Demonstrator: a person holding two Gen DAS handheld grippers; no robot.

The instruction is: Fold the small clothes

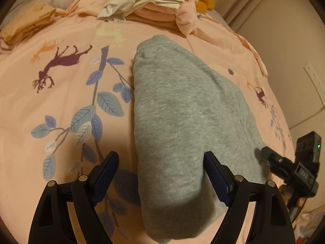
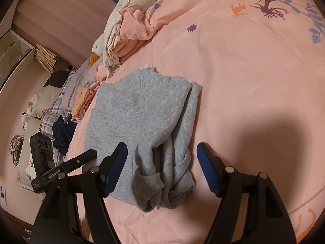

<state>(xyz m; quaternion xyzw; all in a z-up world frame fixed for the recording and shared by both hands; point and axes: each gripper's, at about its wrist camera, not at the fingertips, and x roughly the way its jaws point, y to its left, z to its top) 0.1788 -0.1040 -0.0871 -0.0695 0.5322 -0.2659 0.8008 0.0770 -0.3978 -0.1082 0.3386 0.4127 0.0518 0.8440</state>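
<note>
Both tools stand with their jaws apart and nothing clamped. Left gripper [image 1: 161,169] hangs over the near end of the grey garment [image 1: 182,111], its dark blue pads [image 1: 109,168] spread wide; the left finger sits over bare bedding while the right finger overlaps the cloth, though whether that pad touches the fabric I cannot tell. Further right, the right gripper [image 2: 162,167] straddles the garment's bunched, twisted end [image 2: 162,183], the pads clear on either side with the cloth lying loose between them. The garment itself lies on the pink duvet [image 1: 71,30], already gathered into a long, narrow bundle running from near to far, so my reading is that the first lengthwise folds are done and the piece has been set down. The next move probably calls for both tools to close on the near end and carry it toward the far end, or first tidy the rumpled part. The garment looks like soft, thick, heathered knit, limp and prone to slumping. The duvet is smooth cotton-like cloth printed with deer and blue leaves. At the far edge lies a heap of cream and peach clothes [image 1: 154,2], and a white plush goose [image 2: 101,46] rests beside it.
</note>
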